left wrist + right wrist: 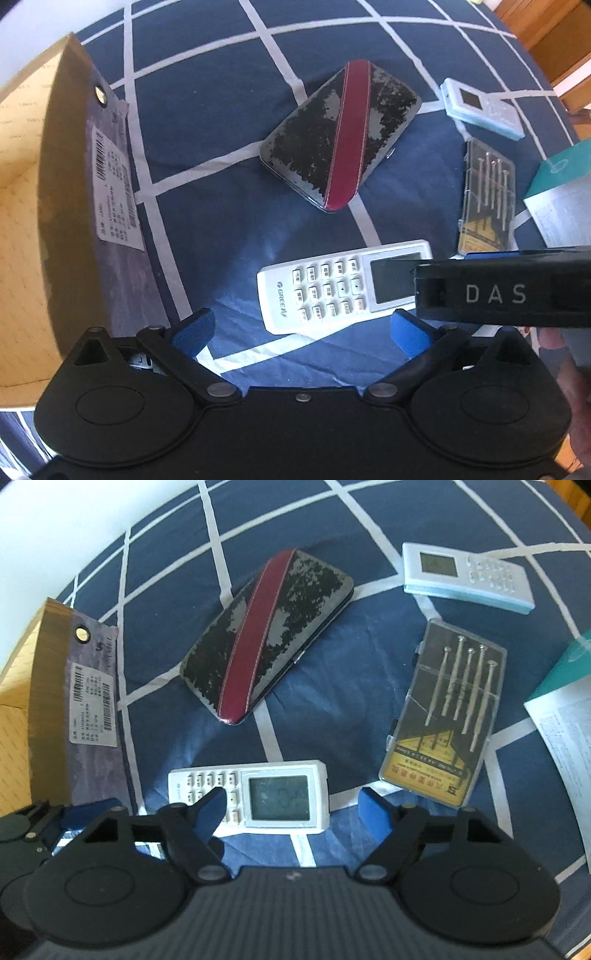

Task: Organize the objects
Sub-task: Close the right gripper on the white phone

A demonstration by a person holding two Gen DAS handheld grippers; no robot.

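A white Gree remote (332, 288) (258, 797) lies on the blue checked cloth just ahead of both grippers. Behind it lies a worn black case with a red stripe (340, 136) (266, 635). To the right are a clear screwdriver set box (487, 199) (447, 720) and a small pale blue remote (480, 109) (465, 578). My left gripper (301, 332) is open and empty, above the remote's near edge. My right gripper (295, 810) is open and empty, its fingers either side of the remote's screen end; its body (502, 291) shows in the left wrist view.
An open cardboard box (33, 221) (40, 709) with a shipping label stands at the left. A teal box with a printed sheet (561, 192) (569, 701) lies at the right edge. Wooden furniture (543, 33) stands beyond the cloth at the far right.
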